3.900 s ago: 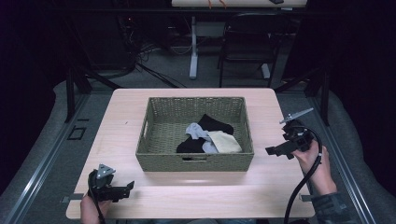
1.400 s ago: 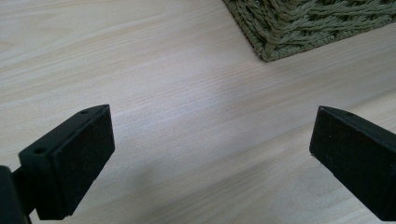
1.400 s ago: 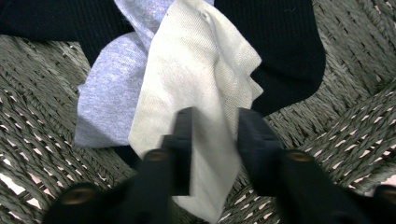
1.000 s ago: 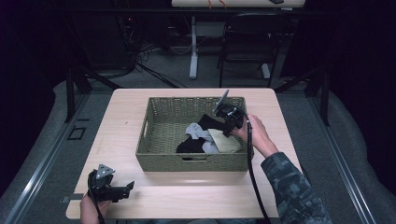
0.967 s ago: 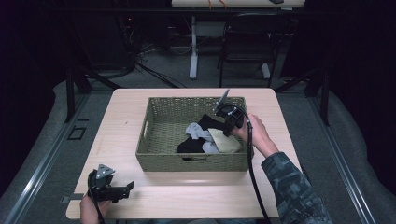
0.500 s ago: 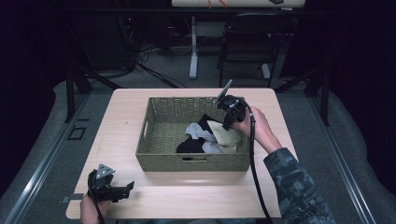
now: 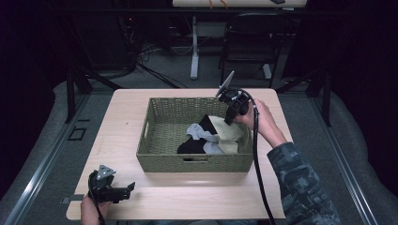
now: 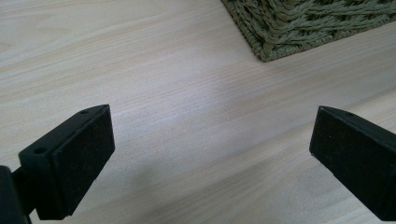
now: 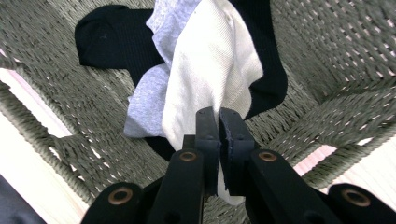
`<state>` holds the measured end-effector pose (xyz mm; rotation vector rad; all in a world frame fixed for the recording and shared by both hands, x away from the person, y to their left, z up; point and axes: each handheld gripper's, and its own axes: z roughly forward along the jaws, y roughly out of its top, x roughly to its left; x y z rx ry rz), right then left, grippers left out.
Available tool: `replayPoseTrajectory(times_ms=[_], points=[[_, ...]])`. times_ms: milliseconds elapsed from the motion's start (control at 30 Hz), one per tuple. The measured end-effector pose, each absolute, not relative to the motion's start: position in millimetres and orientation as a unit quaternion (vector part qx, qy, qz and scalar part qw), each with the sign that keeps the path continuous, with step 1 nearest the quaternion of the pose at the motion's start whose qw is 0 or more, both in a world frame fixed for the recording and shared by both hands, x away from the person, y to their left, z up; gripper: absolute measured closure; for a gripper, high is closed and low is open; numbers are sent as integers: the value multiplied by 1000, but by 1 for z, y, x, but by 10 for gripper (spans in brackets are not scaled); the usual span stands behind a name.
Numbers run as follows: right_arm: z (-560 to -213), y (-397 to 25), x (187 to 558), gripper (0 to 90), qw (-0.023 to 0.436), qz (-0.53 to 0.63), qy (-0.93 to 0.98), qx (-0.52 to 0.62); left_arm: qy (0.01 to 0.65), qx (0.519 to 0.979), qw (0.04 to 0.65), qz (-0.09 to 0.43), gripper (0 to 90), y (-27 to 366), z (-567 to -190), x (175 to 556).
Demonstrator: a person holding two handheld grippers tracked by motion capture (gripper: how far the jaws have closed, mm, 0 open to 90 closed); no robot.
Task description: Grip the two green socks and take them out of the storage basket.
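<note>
Overhead: right tool [image 7: 228,118] over basket [image 7: 162,140] at 3 o'clock side, pinching cream sock [image 7: 227,133]; left tool [image 7: 127,190] at worktop [image 7: 122,117] 7 o'clock corner.
Left gripper view: jaws wide apart, nothing between, bare worktop [image 8: 163,93], basket corner [image 8: 299,28] at 1 o'clock.
Right gripper view: jaws clamped on cream sock [image 9: 210,84]; grey sock [image 9: 147,105], black sock [image 9: 109,37] beneath.

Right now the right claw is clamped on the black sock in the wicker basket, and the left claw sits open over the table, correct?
Not quite: the right claw is clamped on the cream sock, not the black sock, as the right gripper view shows. The rest holds: wicker basket, left claw open over the table.
</note>
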<state>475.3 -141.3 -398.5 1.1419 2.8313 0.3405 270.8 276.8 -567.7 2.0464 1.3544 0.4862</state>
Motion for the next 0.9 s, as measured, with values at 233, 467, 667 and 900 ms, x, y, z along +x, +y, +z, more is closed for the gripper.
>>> replayPoseTrajectory(times_ms=[233, 467, 667, 900], points=[[-385, -143, 478, 869, 36, 110, 920, 374, 514, 776, 314, 184, 0, 277, -568, 271], [-367, -147, 477, 870, 42, 117, 919, 375, 514, 776, 315, 184, 0, 277, -568, 271], [-356, -152, 476, 869, 49, 121, 918, 375, 514, 776, 315, 183, 0, 276, -568, 271], [-345, -164, 473, 869, 53, 128, 913, 383, 515, 776, 314, 184, 0, 277, -568, 271]])
